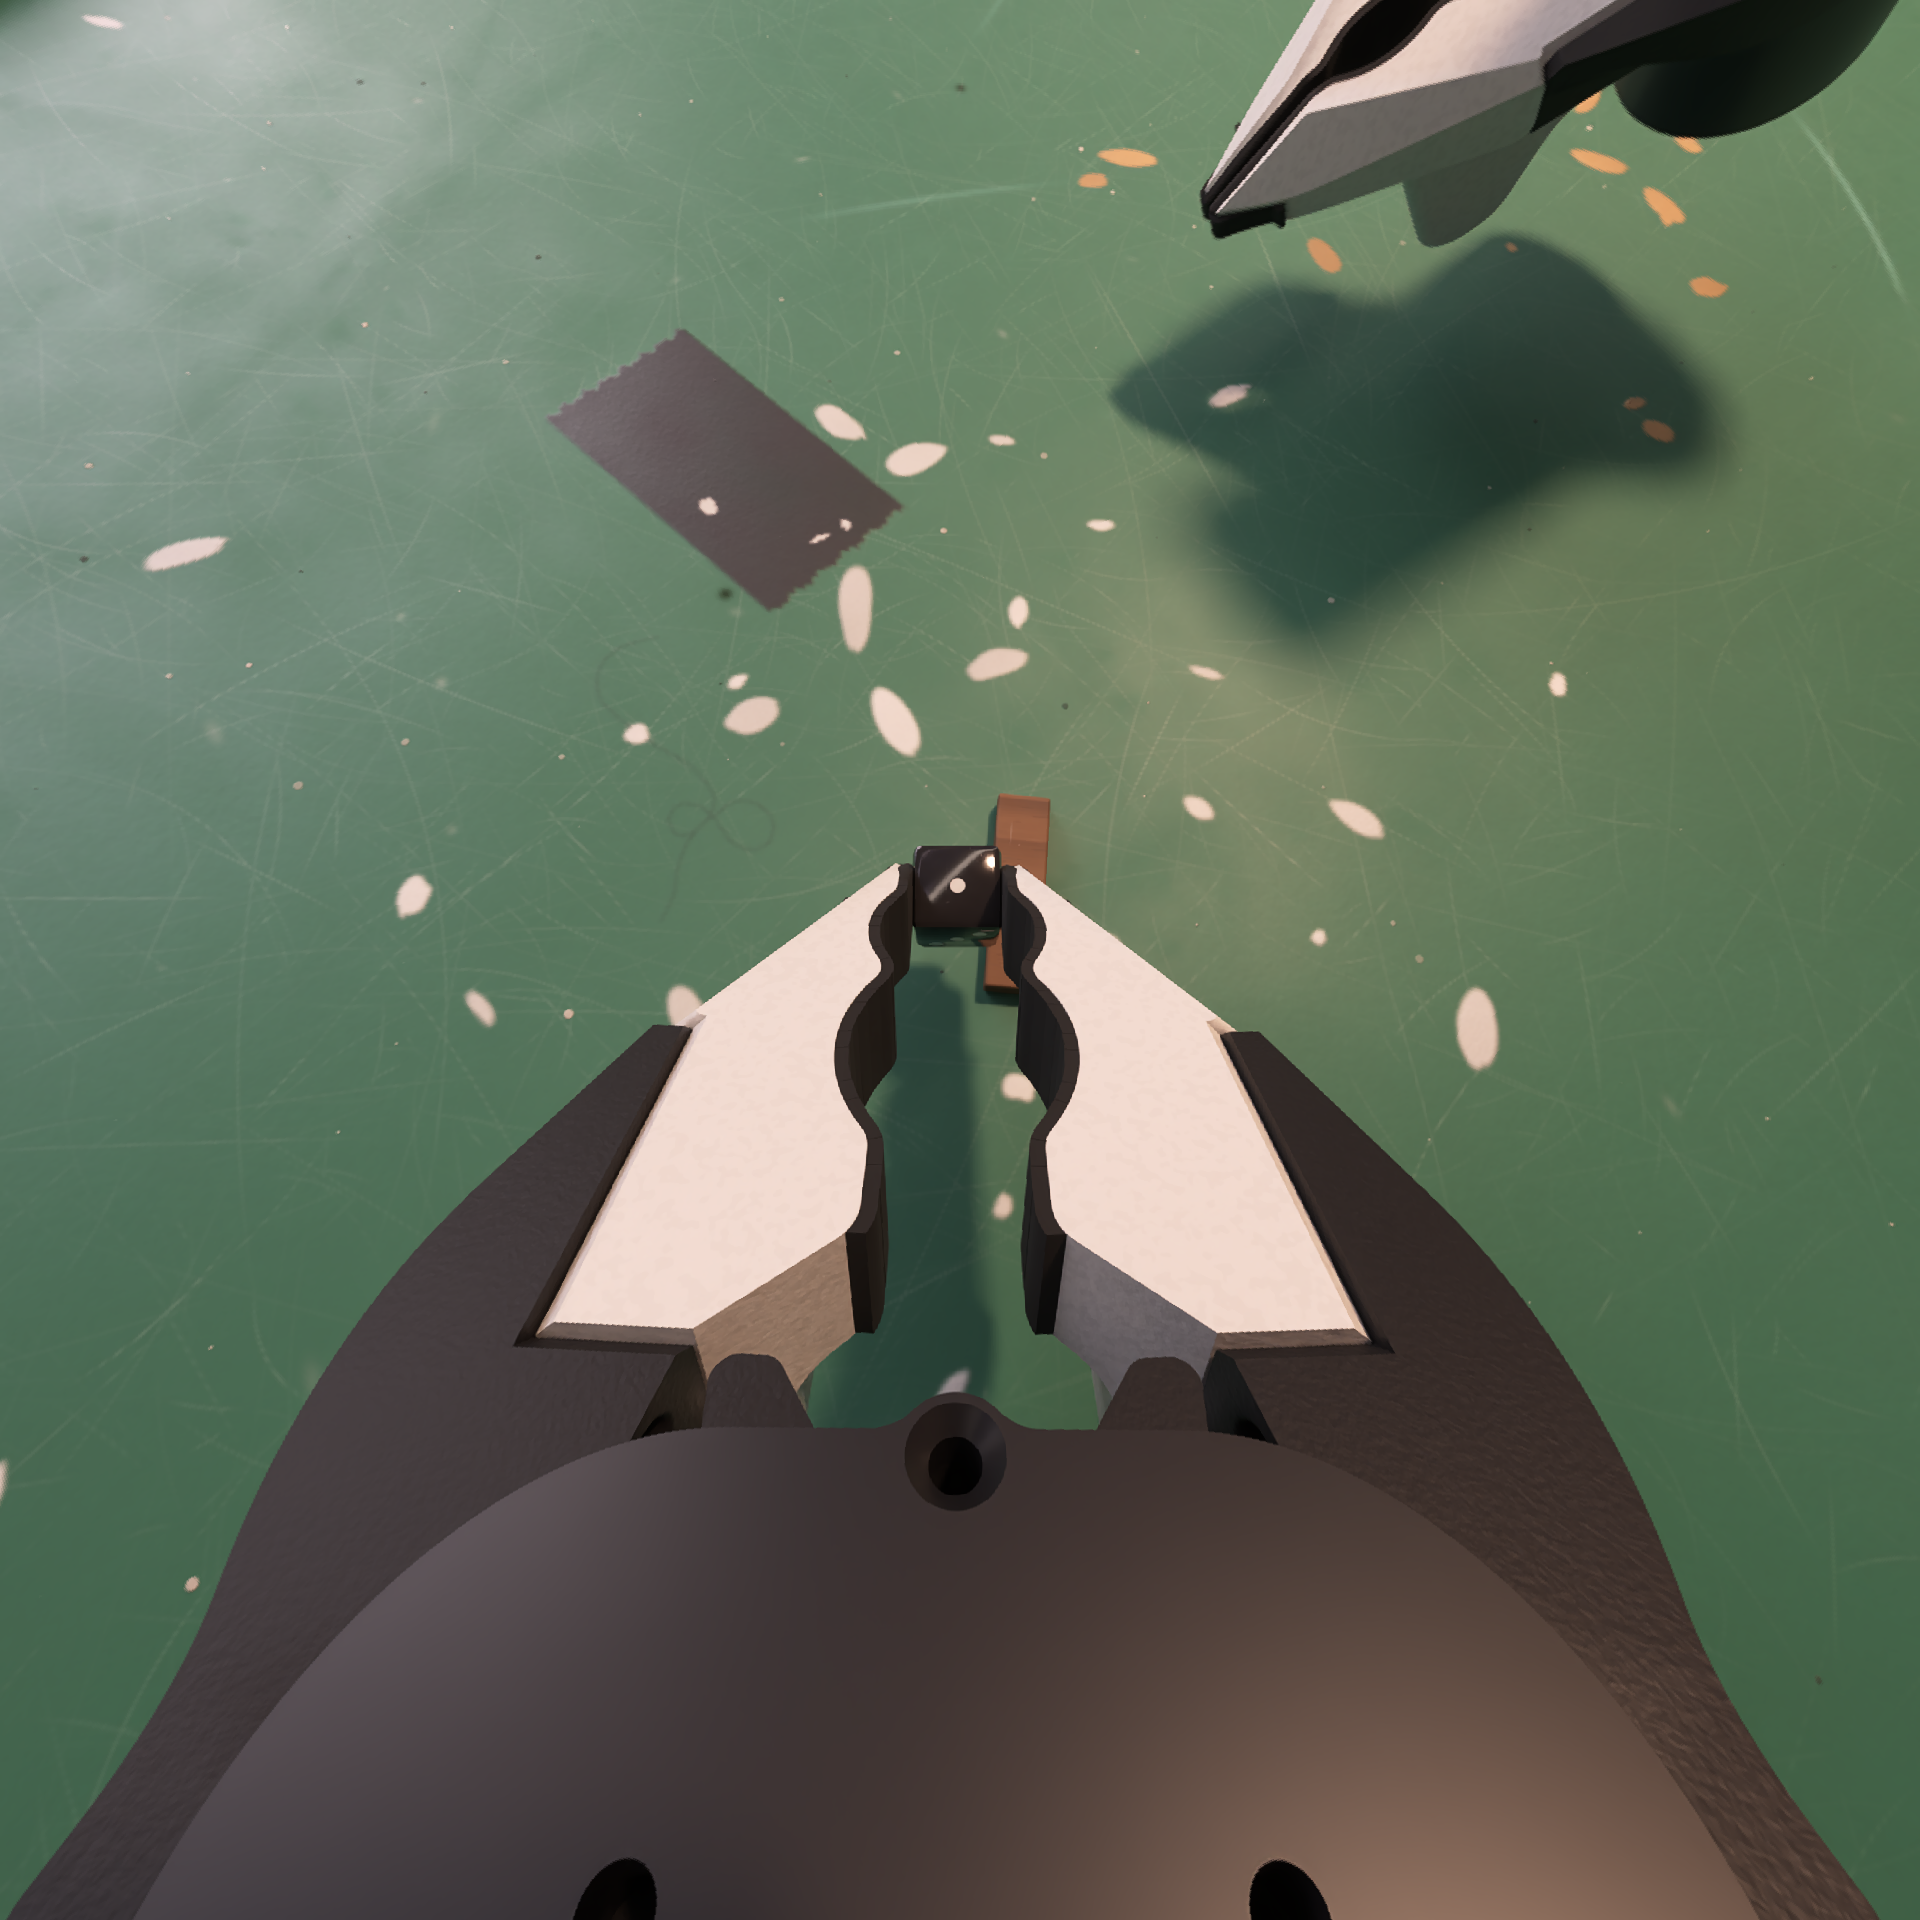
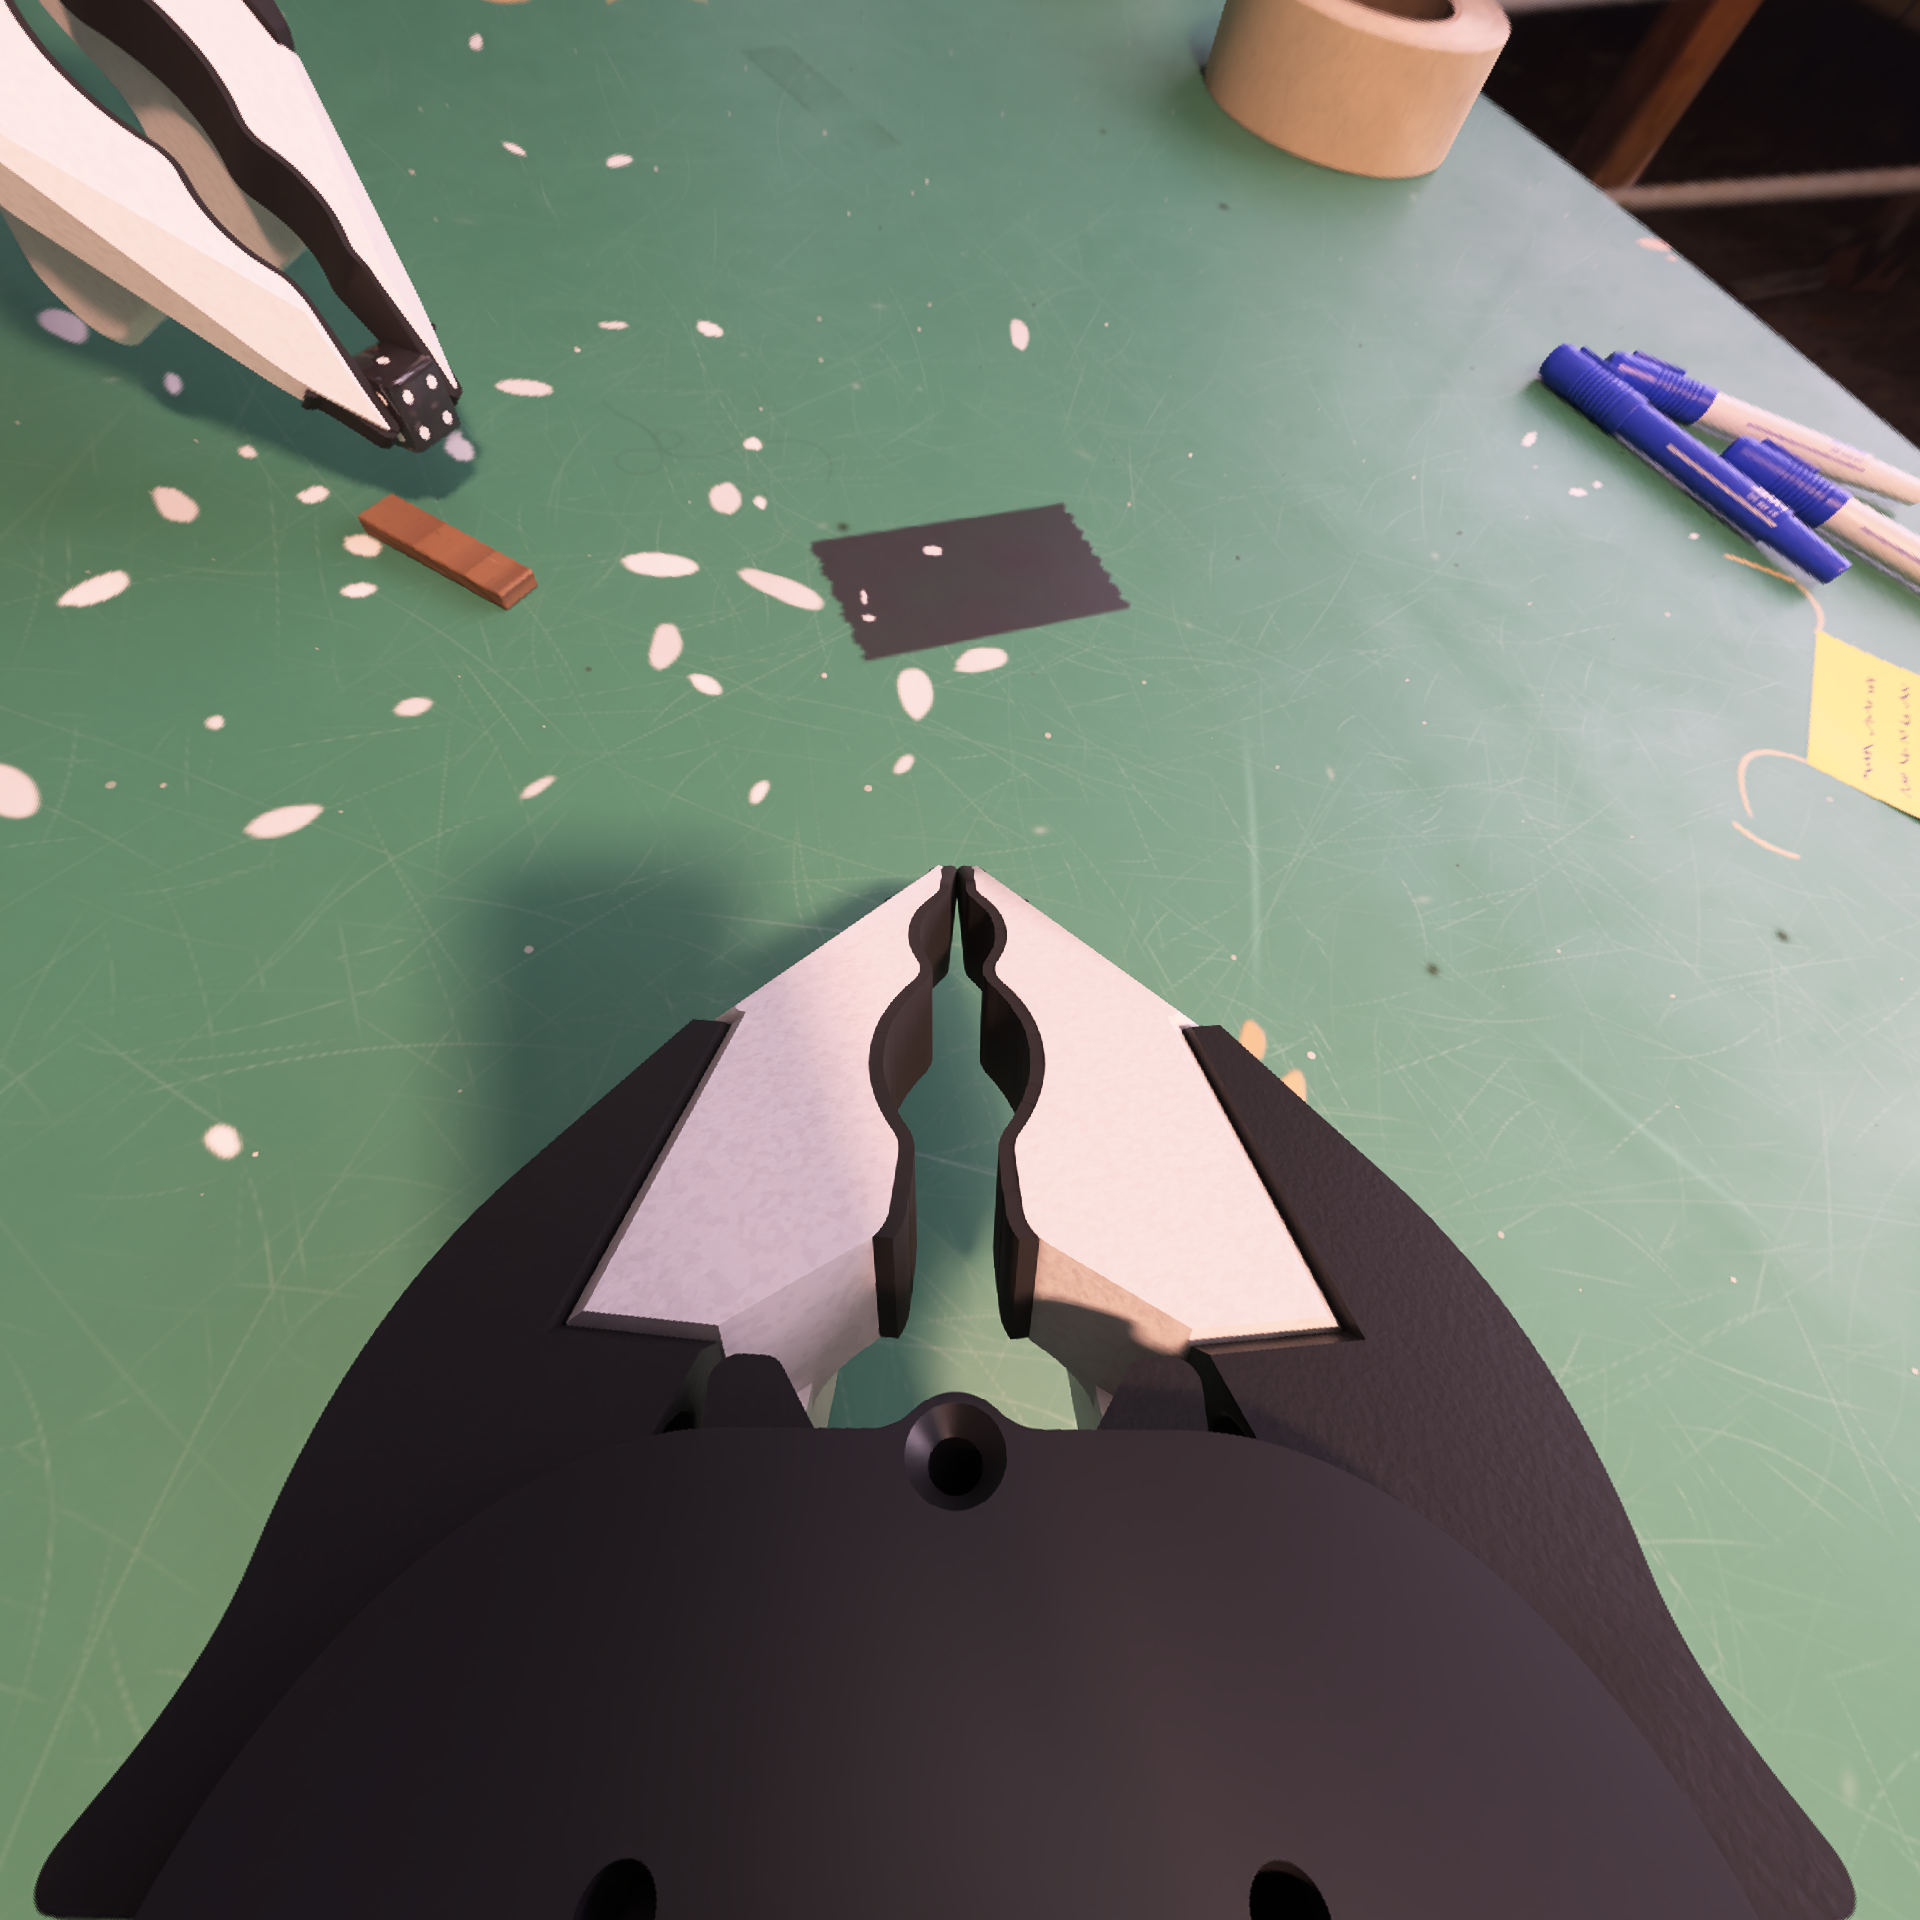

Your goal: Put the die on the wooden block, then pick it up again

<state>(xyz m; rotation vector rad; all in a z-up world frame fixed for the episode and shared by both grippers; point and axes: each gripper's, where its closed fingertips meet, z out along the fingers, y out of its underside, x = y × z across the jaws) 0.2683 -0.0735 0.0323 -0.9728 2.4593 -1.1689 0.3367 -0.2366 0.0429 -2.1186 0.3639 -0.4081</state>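
My left gripper (image 1: 957, 883) is shut on a black die (image 1: 956, 888) with white dots and holds it above the green table. A flat brown wooden block (image 1: 1023, 826) lies on the table just below and right of the die, partly hidden by my right finger. In the right wrist view the left gripper (image 2: 410, 410) holds the die (image 2: 414, 400) up and a little behind the wooden block (image 2: 449, 551), apart from it. My right gripper (image 2: 954, 878) is shut and empty, held over bare table; it also shows in the left wrist view (image 1: 1242, 213) at top right.
A dark rectangular patch (image 2: 966, 582) lies on the green mat (image 2: 1351, 935) mid-table. A roll of tan tape (image 2: 1351, 73) stands at the far edge. Blue markers (image 2: 1714, 457) and a yellow note (image 2: 1865, 732) lie at the right. White paint flecks dot the mat.
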